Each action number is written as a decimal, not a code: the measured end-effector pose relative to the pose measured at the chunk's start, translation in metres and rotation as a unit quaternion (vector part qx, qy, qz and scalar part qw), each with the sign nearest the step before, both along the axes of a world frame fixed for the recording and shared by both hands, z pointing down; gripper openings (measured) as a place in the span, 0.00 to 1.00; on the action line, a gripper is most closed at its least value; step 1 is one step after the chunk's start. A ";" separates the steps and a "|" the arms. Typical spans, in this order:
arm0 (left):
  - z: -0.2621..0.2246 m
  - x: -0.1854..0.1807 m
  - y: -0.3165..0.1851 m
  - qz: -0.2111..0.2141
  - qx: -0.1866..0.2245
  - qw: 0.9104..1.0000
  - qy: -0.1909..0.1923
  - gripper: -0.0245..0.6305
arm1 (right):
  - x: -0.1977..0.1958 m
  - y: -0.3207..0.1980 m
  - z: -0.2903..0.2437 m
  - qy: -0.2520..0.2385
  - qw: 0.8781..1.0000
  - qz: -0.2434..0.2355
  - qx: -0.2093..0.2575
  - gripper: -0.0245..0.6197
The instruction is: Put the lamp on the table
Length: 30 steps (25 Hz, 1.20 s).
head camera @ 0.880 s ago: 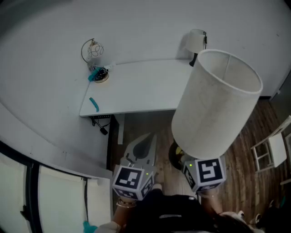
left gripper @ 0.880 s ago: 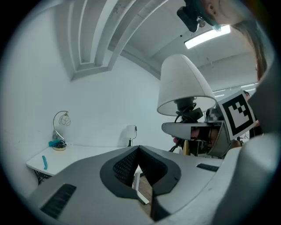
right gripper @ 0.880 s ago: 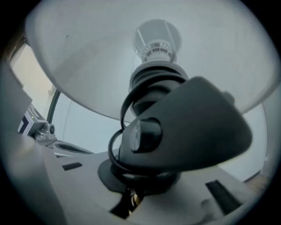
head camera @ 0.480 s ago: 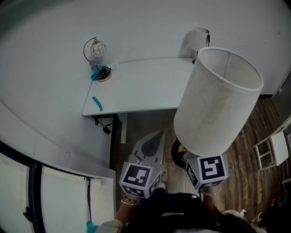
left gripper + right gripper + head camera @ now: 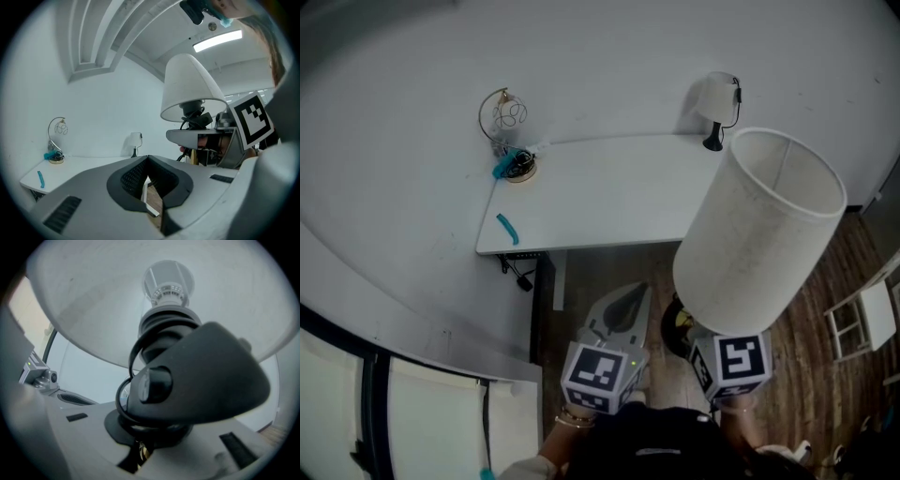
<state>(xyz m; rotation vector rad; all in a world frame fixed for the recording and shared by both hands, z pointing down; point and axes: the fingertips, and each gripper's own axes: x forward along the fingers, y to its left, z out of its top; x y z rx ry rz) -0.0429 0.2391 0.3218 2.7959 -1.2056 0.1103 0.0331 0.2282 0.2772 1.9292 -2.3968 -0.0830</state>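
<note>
The white table (image 5: 600,192) is sliding lower and a bit to the right in your head view. The big-shaded lamp (image 5: 759,234) you're carrying is drifting down and right too, so the little desk lamp (image 5: 717,98) at the back of the table is coming out clear of the shade's rim. Your left gripper (image 5: 630,295) is swinging in closer to the lamp's base.

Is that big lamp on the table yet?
Not yet: the right tool holds the lamp in the air, short of the white table.
</note>
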 end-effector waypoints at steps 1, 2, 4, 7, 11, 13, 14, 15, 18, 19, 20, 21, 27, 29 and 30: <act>0.000 -0.001 -0.002 0.003 0.001 1.000 -0.001 0.03 | -0.001 -0.002 0.000 -0.001 1.000 0.004 0.001 0.08; 0.000 -0.003 -0.005 0.005 0.002 1.000 -0.002 0.03 | -0.002 -0.004 0.000 -0.003 1.000 0.007 0.003 0.08; -0.001 -0.004 -0.009 0.009 0.004 1.000 -0.001 0.03 | -0.003 -0.006 0.001 -0.006 1.000 0.012 0.007 0.08; -0.004 -0.007 -0.013 0.014 0.009 1.000 0.000 0.03 | -0.005 -0.006 0.003 -0.009 1.000 0.017 0.003 0.08; -0.003 -0.008 -0.015 0.015 0.010 1.000 0.000 0.03 | -0.007 -0.004 0.006 0.001 1.000 0.023 -0.003 0.08; -0.003 -0.009 -0.016 0.013 0.009 1.000 0.002 0.03 | -0.007 -0.005 0.007 0.005 1.000 0.023 -0.004 0.08; -0.003 -0.010 -0.017 0.011 0.008 1.000 0.004 0.03 | -0.008 -0.005 0.007 0.008 1.000 0.022 -0.005 0.08; -0.003 -0.011 -0.017 0.009 0.006 1.000 0.006 0.03 | -0.009 -0.006 0.008 0.009 1.000 0.020 -0.006 0.08; 0.000 -0.014 -0.020 0.002 0.002 1.000 0.008 0.03 | -0.010 -0.008 0.008 0.005 1.000 0.016 -0.004 0.08; 0.001 -0.014 -0.021 0.001 0.000 1.000 0.007 0.03 | -0.011 -0.009 0.008 0.005 1.000 0.014 -0.004 0.08; 0.002 -0.015 -0.022 -0.001 -0.001 1.000 0.006 0.03 | -0.011 -0.010 0.008 0.005 1.000 0.013 -0.005 0.08; 0.002 -0.016 -0.022 -0.003 -0.002 1.000 0.007 0.03 | -0.012 -0.010 0.009 0.004 1.000 0.011 -0.005 0.08; 0.006 -0.019 -0.026 -0.009 -0.004 1.000 0.004 0.03 | -0.015 -0.015 0.014 0.003 1.000 0.004 -0.009 0.08; 0.008 -0.019 -0.028 -0.011 -0.006 1.000 0.003 0.03 | -0.016 -0.017 0.015 0.002 1.000 0.001 -0.010 0.08; 0.008 -0.018 -0.029 -0.011 -0.006 1.000 0.002 0.03 | -0.017 -0.017 0.016 0.002 1.000 -0.001 -0.009 0.08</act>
